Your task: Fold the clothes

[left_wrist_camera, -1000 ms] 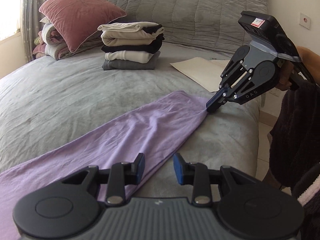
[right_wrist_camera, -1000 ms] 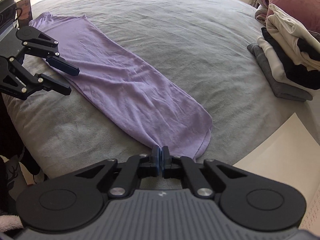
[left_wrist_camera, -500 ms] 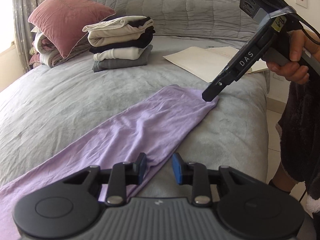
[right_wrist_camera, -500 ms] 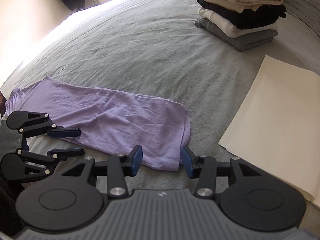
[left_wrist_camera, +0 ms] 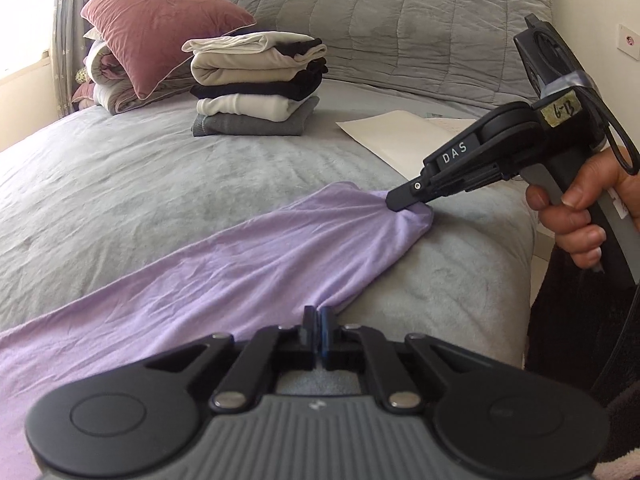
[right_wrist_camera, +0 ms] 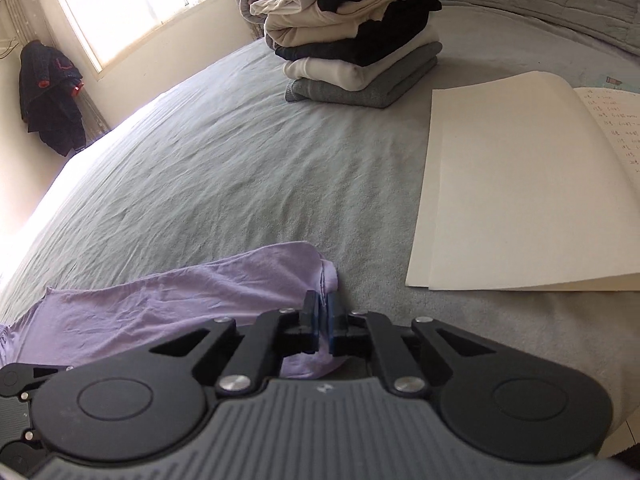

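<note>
A long purple garment (left_wrist_camera: 208, 276) lies folded lengthwise across the grey bed (left_wrist_camera: 120, 184). My left gripper (left_wrist_camera: 317, 314) is shut on its near edge, where the cloth puckers between the blue pads. My right gripper (left_wrist_camera: 394, 204), held by a hand at the right, pinches the garment's end corner and bunches it. In the right wrist view the right gripper (right_wrist_camera: 322, 300) is shut on the purple garment (right_wrist_camera: 168, 304), with cloth caught between the pads. The left gripper's linkage (right_wrist_camera: 16, 380) shows only at the lower left edge there.
A stack of folded clothes (left_wrist_camera: 256, 84) stands at the back of the bed beside a pink pillow (left_wrist_camera: 160, 20) and rolled bedding. An open notebook (right_wrist_camera: 520, 184) lies on the bed just right of the garment's end. A dark jacket (right_wrist_camera: 52, 96) hangs by the window.
Both grippers went from open to shut on the purple garment: the left on the near edge, the right on the end corner. The right gripper rolled and dropped onto the cloth.
</note>
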The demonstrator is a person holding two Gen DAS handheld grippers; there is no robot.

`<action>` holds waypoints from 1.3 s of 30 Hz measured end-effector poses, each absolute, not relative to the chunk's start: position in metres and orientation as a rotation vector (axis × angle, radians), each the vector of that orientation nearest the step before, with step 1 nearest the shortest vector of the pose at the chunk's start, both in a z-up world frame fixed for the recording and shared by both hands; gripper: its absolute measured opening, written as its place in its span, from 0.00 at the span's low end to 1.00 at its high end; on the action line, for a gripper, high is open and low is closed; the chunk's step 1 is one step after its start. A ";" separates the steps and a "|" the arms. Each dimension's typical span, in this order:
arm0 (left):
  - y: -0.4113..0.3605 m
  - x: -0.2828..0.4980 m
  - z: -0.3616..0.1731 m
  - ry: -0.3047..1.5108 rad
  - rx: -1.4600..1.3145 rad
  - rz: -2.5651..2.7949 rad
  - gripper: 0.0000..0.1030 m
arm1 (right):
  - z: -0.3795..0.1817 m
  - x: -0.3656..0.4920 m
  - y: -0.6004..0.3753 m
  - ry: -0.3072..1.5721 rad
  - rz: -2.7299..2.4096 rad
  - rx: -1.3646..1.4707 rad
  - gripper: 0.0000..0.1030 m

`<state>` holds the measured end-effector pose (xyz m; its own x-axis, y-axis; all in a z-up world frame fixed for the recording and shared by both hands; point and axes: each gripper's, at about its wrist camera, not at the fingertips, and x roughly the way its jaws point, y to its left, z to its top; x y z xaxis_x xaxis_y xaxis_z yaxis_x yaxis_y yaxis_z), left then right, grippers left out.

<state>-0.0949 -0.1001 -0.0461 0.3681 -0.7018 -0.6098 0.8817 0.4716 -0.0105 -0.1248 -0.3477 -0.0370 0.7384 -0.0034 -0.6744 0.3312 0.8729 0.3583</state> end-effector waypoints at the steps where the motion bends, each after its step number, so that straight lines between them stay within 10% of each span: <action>1: -0.100 -0.095 -0.047 0.596 0.344 -1.046 0.02 | -0.039 -0.124 -0.348 0.726 -0.193 0.481 0.04; 7: -0.087 -0.094 -0.030 0.597 0.280 -1.120 0.31 | -0.035 -0.126 -0.339 0.706 -0.190 0.432 0.15; 13: -0.059 -0.072 -0.017 0.568 0.239 -1.026 0.33 | -0.023 -0.124 -0.321 0.649 -0.155 0.384 0.41; 39: -0.058 -0.078 -0.047 0.637 0.285 -1.111 0.36 | -0.046 -0.003 -0.227 0.702 0.103 0.077 0.32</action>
